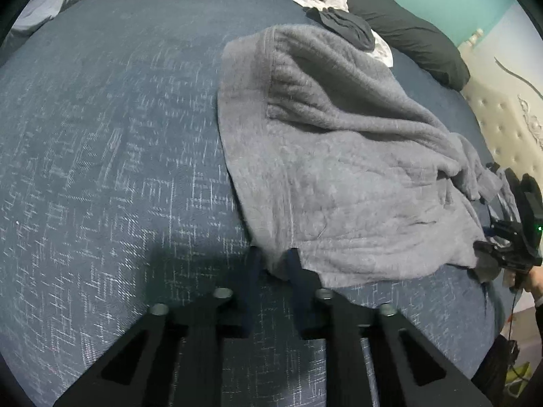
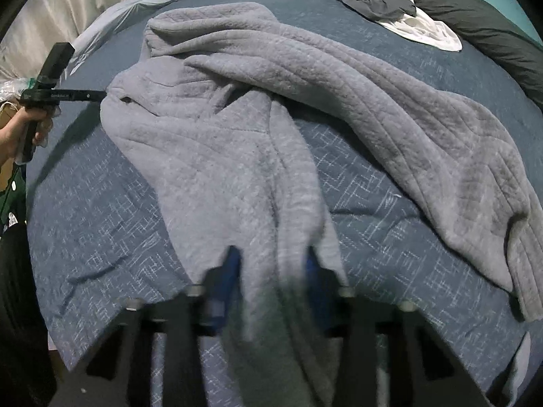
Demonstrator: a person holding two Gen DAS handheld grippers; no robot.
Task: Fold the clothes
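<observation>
A grey quilted fleece garment [image 1: 339, 169] lies rumpled on the blue bed cover [image 1: 101, 169]. My left gripper [image 1: 274, 257] is shut on a near corner of it, with cloth pinched between the dark fingers. In the right wrist view the same gripper [image 2: 101, 95] meets the garment's [image 2: 220, 135] far left edge, held by a hand [image 2: 17, 132]. My right gripper [image 2: 271, 261] has its blue-padded fingers wide apart, and a long strip of the garment runs between them. In the left wrist view it [image 1: 488, 247] sits at the garment's right edge.
A white garment [image 2: 424, 27] and a dark one [image 2: 376, 5] lie at the far side of the bed, against a black pillow [image 2: 492, 34]. A cream tufted headboard [image 1: 502, 125] stands at the right. Bare blue cover [image 2: 390, 237] shows around the garment.
</observation>
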